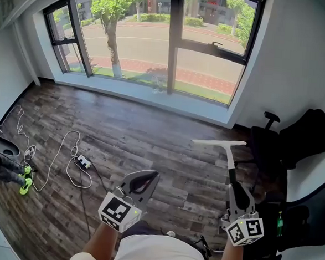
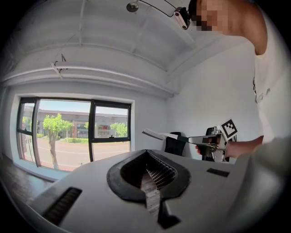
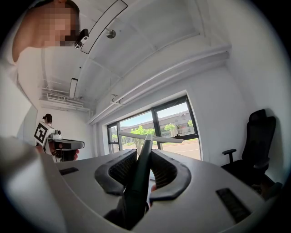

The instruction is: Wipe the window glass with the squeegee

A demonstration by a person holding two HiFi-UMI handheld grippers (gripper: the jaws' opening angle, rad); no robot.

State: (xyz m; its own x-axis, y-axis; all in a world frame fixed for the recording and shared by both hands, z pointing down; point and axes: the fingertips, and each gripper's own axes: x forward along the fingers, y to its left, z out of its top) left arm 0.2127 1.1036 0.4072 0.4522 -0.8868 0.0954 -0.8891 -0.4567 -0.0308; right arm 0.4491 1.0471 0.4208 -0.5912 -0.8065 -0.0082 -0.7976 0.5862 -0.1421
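wiping not started, by the look of it: the person stands well back from the large dark-framed window glass (image 1: 136,36), wooden floor (image 1: 129,135) between, and no tool touches the pane.

right gripper (image 1: 236,196) has its jaws clamped on the dark handle of the squeegee with the pale t-shaped blade (image 1: 229,164), held in the air with the blade end pointing toward the window. right gripper view: handle runs straight up between the jaws, blade crosswise at the top. blade looks straight and clean; no water visible.

left gripper (image 1: 142,181) jaws are closed together, nothing between them.

all left to do: approach, set blade on glass, wipe.
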